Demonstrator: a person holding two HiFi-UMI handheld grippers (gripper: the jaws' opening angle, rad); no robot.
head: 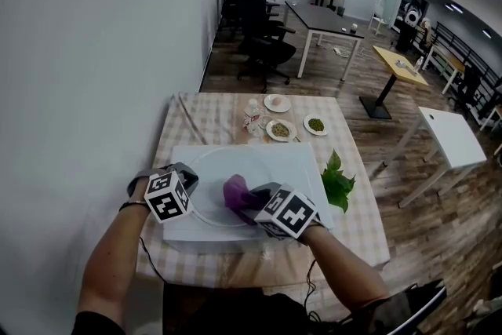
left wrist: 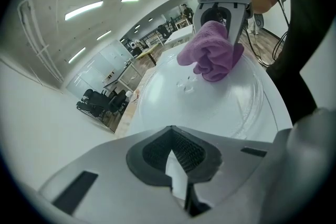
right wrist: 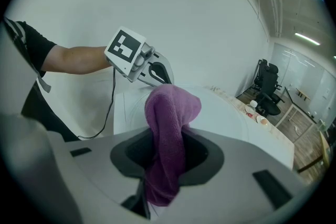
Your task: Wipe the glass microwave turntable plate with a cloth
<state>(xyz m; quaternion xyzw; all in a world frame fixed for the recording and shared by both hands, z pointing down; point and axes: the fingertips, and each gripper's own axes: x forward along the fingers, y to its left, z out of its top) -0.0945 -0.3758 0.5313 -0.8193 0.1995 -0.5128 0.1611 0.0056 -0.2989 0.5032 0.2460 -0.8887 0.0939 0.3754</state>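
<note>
The glass plate (head: 210, 186) is hard for me to trace. It is clear, it lies on a white board (head: 302, 161) on the checked table (head: 227, 107), and in the head view only a faint ring marks its rim. The near right part of that rim is covered by the right gripper (head: 251, 205) and its marker cube.

The right gripper's jaws are clamped on the purple cloth (head: 235, 191). The bunched front of the cloth sits on the plate near its middle, and its tail is hidden down between the jaws.

The left gripper (head: 188, 179) sits at the plate's left edge with its jaws closed. A pale sliver shows between the pads (left wrist: 157, 152) in the left gripper view. I cannot tell whether that is the glass rim or the board behind it.

Farther back on the table, the contents of the dishes are too small for me to name.

My count is:
- two grippers
- one cloth
- one plate
- three small dishes (head: 280, 129)
- one small bottle (head: 252, 114)
- one leafy green sprig (head: 338, 183) at the board's right edge
</note>
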